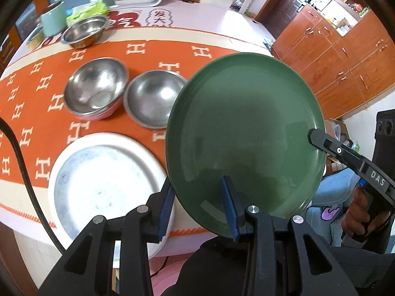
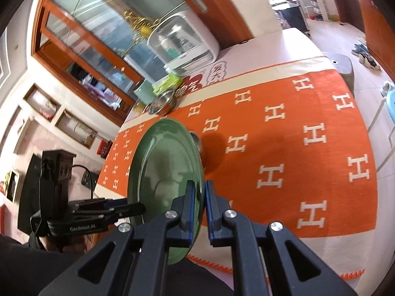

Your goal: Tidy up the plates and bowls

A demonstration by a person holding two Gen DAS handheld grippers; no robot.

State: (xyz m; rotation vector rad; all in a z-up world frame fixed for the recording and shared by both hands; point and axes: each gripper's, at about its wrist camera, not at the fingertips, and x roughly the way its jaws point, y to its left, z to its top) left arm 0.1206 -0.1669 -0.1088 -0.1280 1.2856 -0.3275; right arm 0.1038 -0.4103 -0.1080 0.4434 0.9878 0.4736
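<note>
A green plate (image 1: 244, 133) is held tilted above the table's front edge. My right gripper (image 2: 199, 212) is shut on its rim; the plate (image 2: 165, 172) stands edge-on in that view. My left gripper (image 1: 197, 209) is open, its pads (image 1: 165, 212) spread on either side of the plate's lower rim without pinching it. The right gripper (image 1: 318, 135) shows at the plate's right rim in the left wrist view. A white plate (image 1: 103, 185) lies on the orange cloth at the front left. Two steel bowls (image 1: 96, 88) (image 1: 153, 98) stand side by side behind it.
A third steel bowl (image 1: 84, 32) stands at the back left beside a pale green container (image 1: 53, 19) and a green packet (image 1: 86, 12). A white appliance (image 2: 182, 46) stands at the far end. The orange H-pattern cloth (image 2: 296, 148) covers the table. Wooden cabinets (image 1: 345, 56) line the right.
</note>
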